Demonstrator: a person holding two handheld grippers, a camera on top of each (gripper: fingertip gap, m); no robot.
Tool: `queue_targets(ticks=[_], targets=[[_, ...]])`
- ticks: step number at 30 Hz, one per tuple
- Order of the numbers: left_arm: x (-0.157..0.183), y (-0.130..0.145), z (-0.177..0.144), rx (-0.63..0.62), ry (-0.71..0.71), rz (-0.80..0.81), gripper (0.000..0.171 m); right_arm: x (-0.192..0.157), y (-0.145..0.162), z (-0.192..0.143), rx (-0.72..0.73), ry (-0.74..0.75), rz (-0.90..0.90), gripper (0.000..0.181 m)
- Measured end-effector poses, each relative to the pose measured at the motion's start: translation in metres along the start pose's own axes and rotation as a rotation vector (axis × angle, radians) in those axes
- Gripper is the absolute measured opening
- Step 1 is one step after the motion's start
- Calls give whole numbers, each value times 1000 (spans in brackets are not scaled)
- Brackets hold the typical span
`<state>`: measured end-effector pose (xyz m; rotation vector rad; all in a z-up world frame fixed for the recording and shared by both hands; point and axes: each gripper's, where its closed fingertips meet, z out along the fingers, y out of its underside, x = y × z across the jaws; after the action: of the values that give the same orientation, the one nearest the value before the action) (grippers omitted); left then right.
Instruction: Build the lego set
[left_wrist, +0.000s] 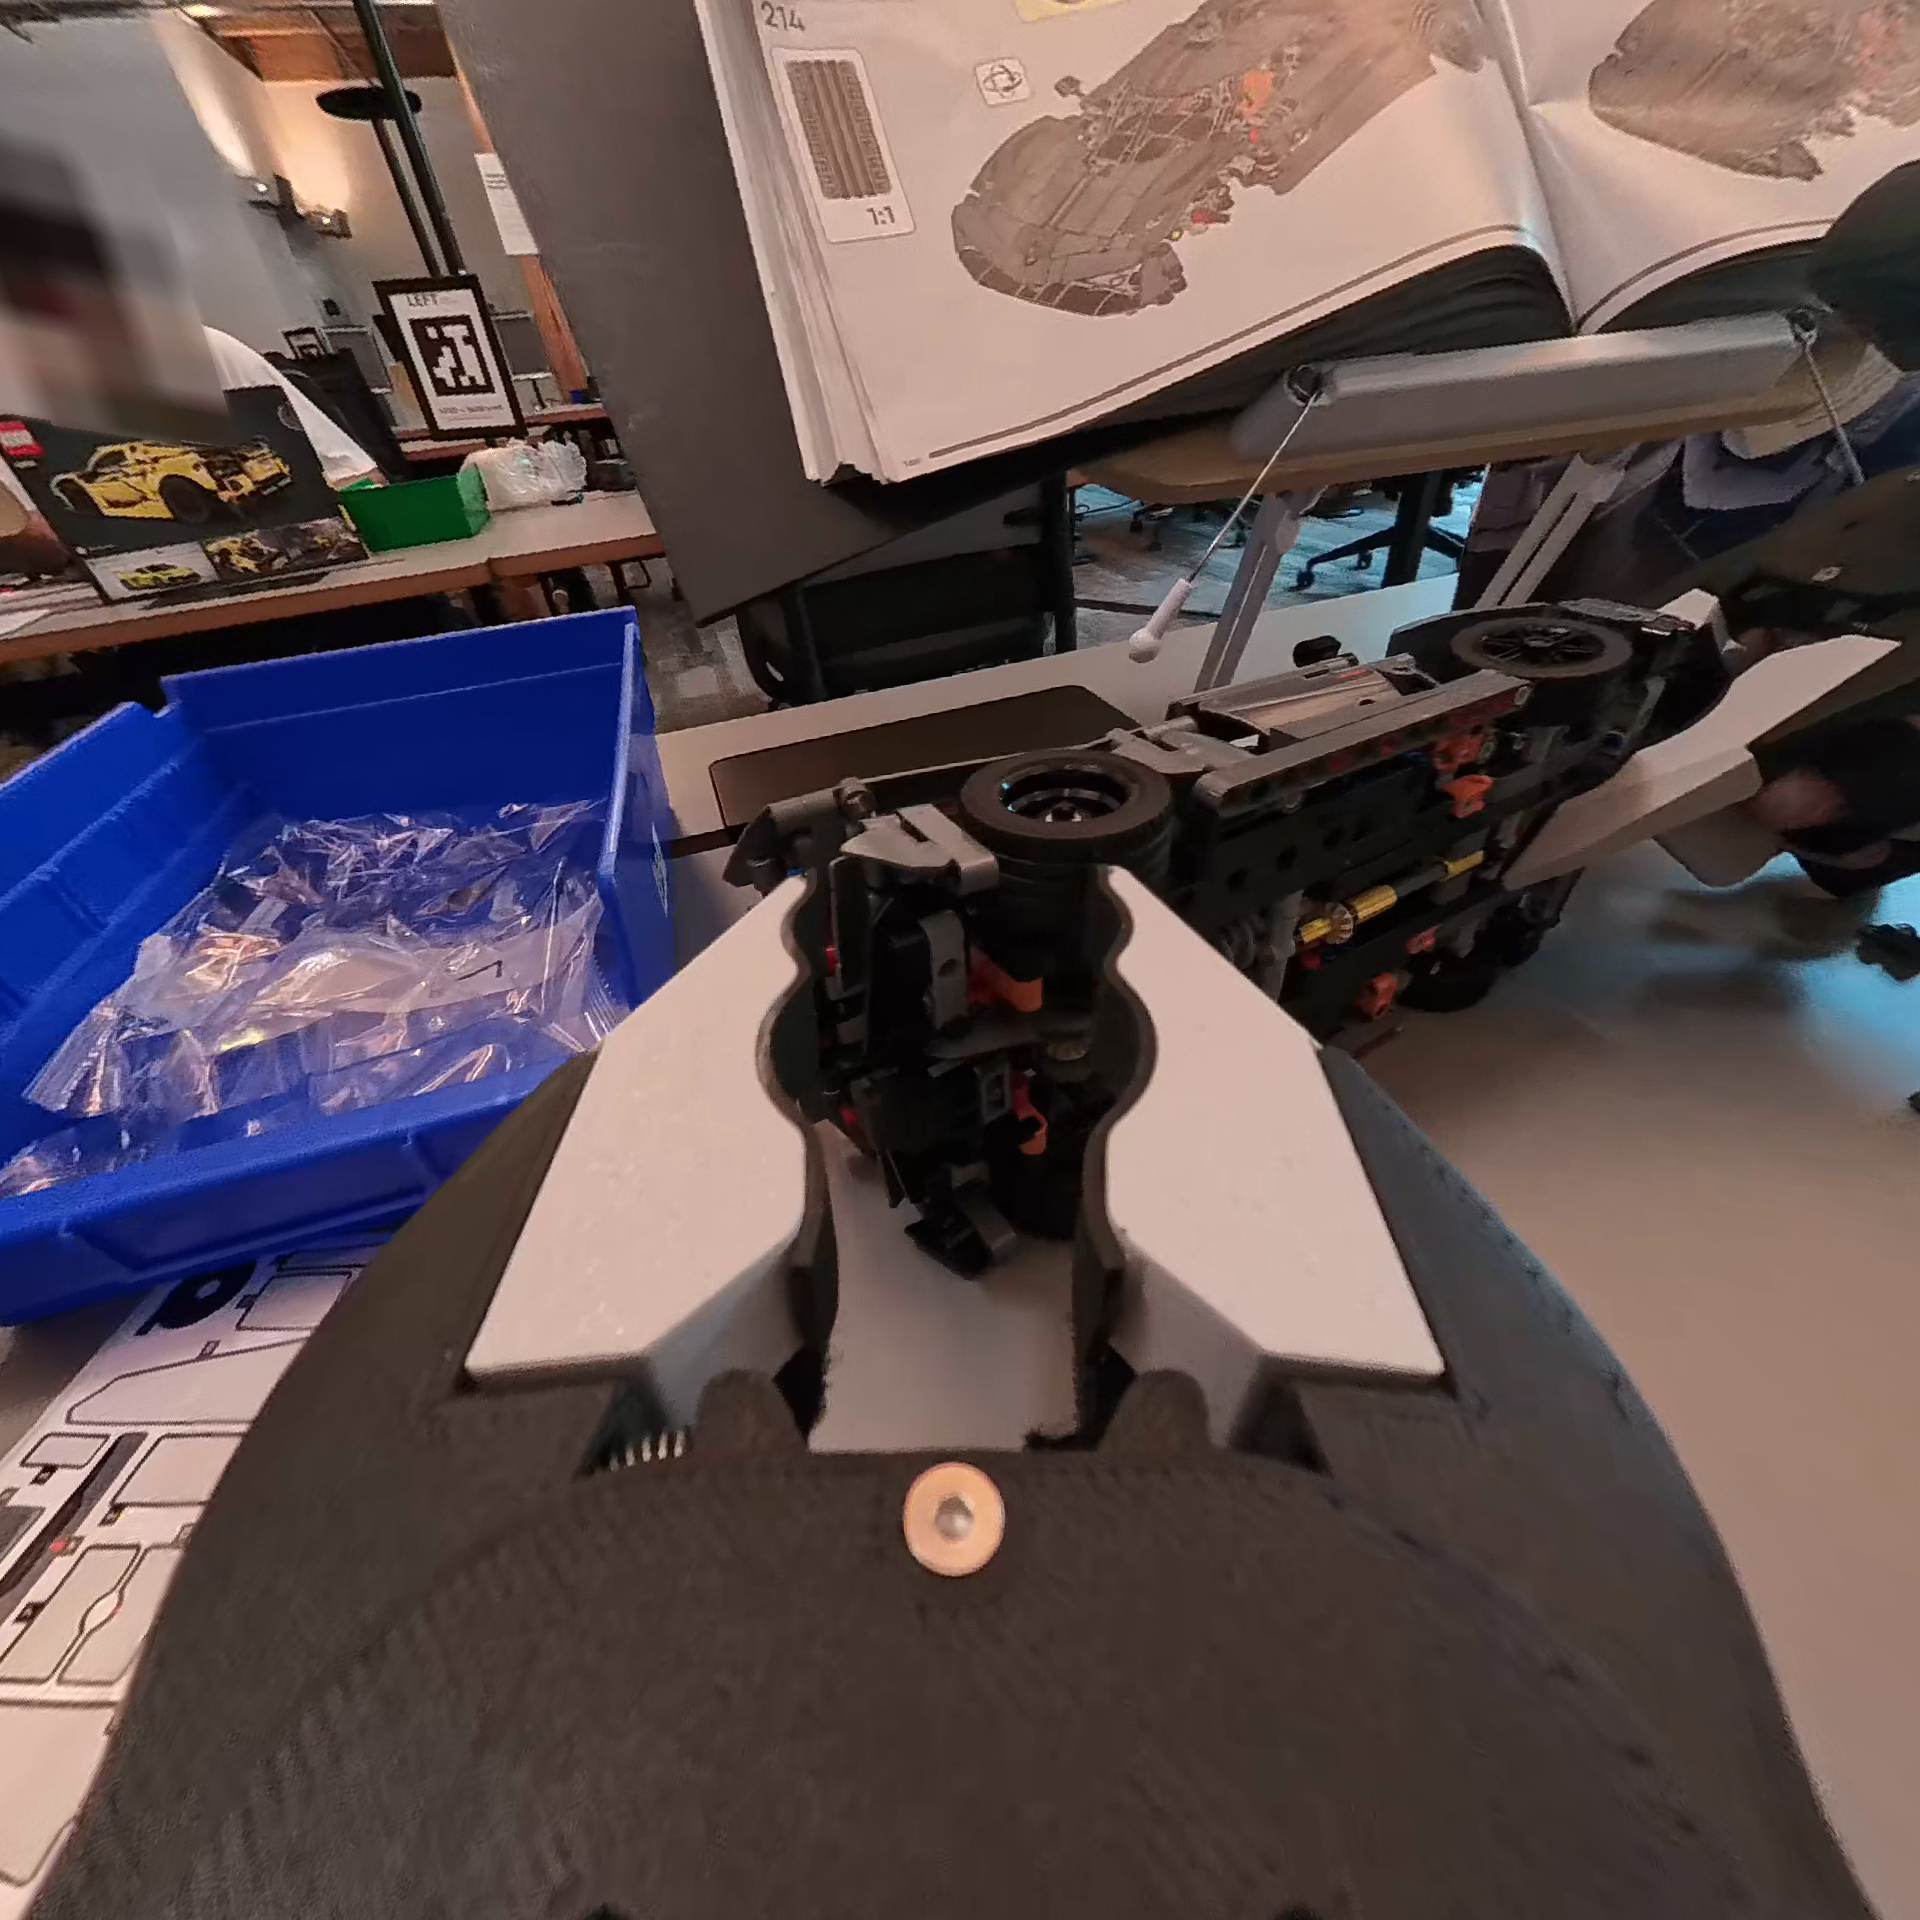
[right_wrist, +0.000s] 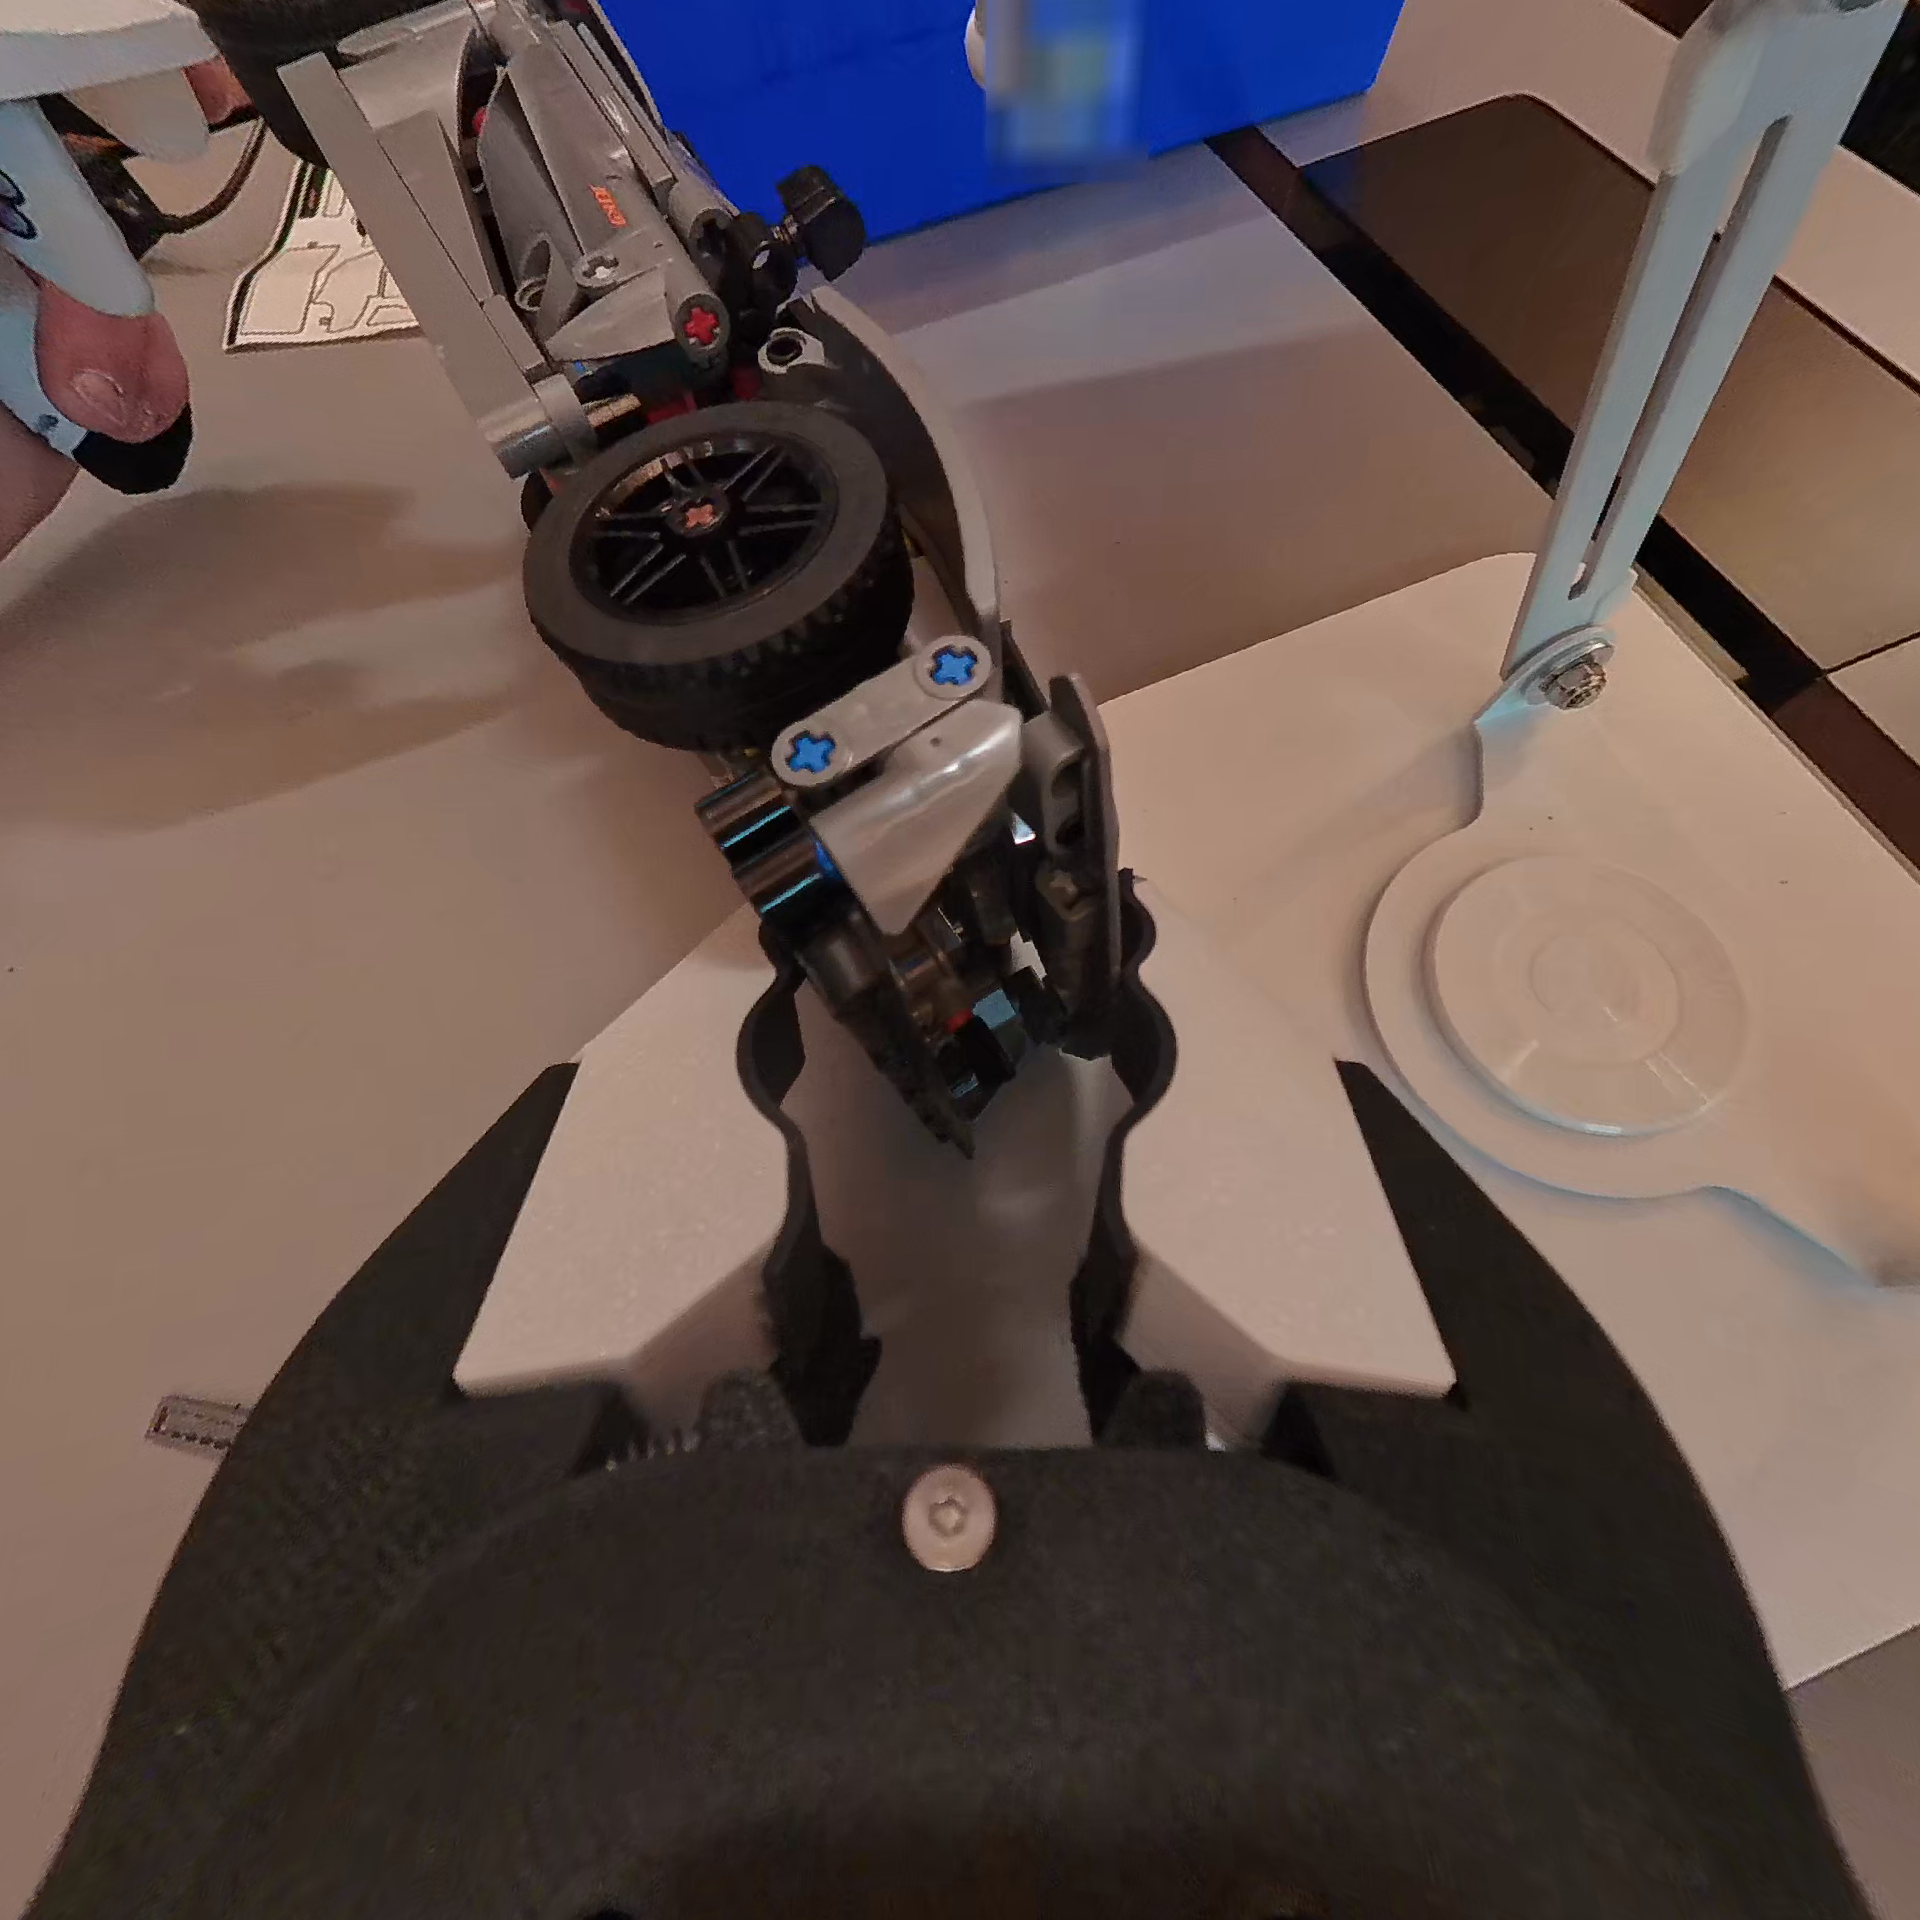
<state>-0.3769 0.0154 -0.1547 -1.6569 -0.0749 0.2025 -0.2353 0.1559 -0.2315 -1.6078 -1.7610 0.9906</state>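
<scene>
Both cameras sit close to the lego car (left_wrist: 1299, 831), which lies on its side. The left wrist view looks along it from one end, toward the instruction book (left_wrist: 1143, 208) behind. The right wrist view faces it from the opposite end, toward the blue bin (right_wrist: 935, 94). Both views share the car.

Black-grey lego car (left_wrist: 1299, 831), blue bin (left_wrist: 343, 935), white-black claws (left_wrist: 956, 1039).

Background stuff: a green bin (left_wrist: 416, 511) is sitting on a far tabletop (left_wrist: 312, 592), a black-and-white marker sign (left_wrist: 449, 358) is standing behind it, and office chairs (left_wrist: 1382, 540) are hanging out beyond the grey divider panel (left_wrist: 623, 312).
</scene>
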Motion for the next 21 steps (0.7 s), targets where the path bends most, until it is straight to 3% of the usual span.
queue_targets(ticks=[11, 21], targets=[[8, 2, 4, -26, 12, 67, 51, 0, 0, 0, 1, -1, 0, 57], [-7, 5, -1, -28, -31, -3, 43, -1, 0, 0, -2, -3, 0, 56]])
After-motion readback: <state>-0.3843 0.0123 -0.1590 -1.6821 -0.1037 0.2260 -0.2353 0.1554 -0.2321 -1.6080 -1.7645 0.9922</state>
